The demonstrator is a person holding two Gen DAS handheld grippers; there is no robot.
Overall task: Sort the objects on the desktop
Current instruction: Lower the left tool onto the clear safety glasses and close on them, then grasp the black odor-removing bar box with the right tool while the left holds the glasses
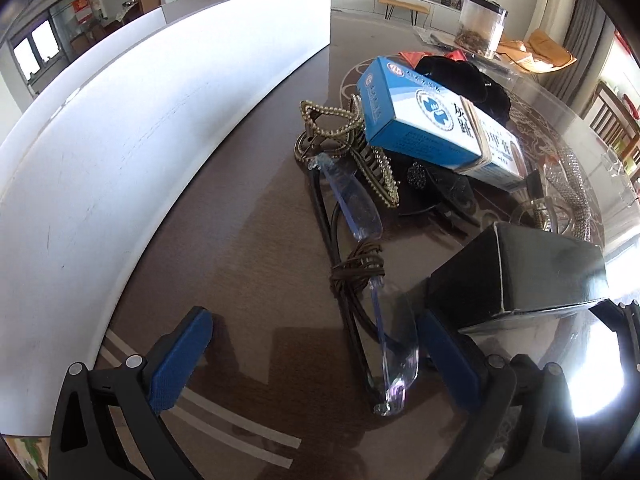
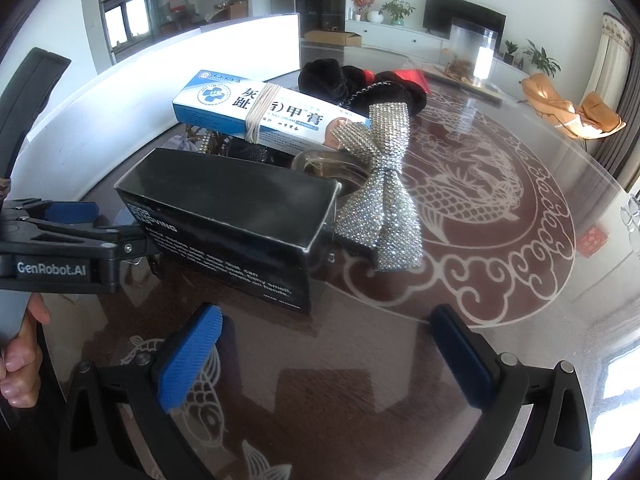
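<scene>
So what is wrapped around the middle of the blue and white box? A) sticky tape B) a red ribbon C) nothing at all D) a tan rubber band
D: a tan rubber band loops several times around the middle of the blue and white box, and the left wrist view shows the same band crossing it.
</scene>
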